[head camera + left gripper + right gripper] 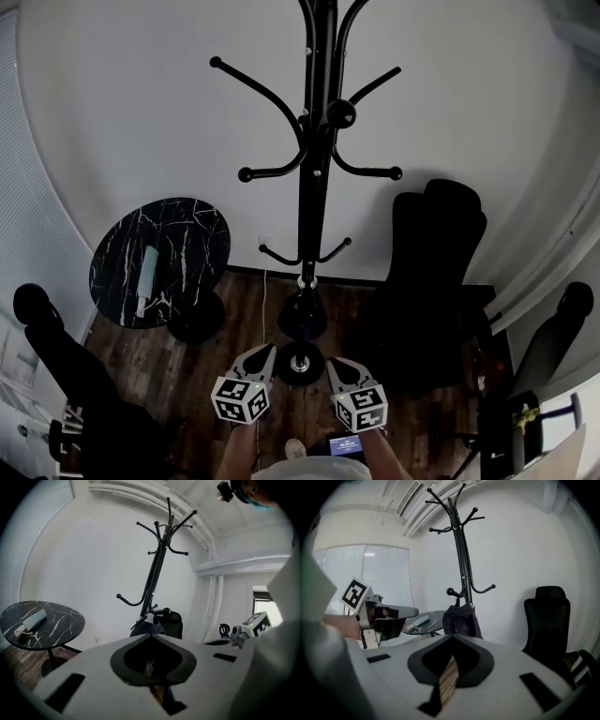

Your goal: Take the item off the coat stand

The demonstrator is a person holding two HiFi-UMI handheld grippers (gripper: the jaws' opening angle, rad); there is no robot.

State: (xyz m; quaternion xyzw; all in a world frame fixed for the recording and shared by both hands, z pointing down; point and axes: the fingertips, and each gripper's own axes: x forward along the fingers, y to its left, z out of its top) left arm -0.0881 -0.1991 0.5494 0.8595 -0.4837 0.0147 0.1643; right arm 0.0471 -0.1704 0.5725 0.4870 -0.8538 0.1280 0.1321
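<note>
Left gripper [262,354]: jaws together, tips meeting, nothing between them. Its own view shows the same [151,634], with only wood floor seen through the slot behind the tips. It touches nothing.

Right gripper [339,366]: jaws together and empty as well [453,636]. It touches nothing.

In the head view the two grippers are side by side, low in the frame, with the tips angled towards the foot of the stand [317,141]. The left one is on the left of the round base and the right one on the right. Both are short of the stand.

Bag [461,619]: dark cloth, hanging from a low hook close against the pole. From above it shows as a dark blue lump [302,314] just over the base. It is ahead of both grippers and clear of them. In the left gripper view it sits just above the closed tips [148,628].

The upper hooks are bare.

Round black marble table [183,225] is left of the stand, with a pale roll [147,272] lying on it. Black chair [436,262] is right of the stand, against the white wall.
</note>
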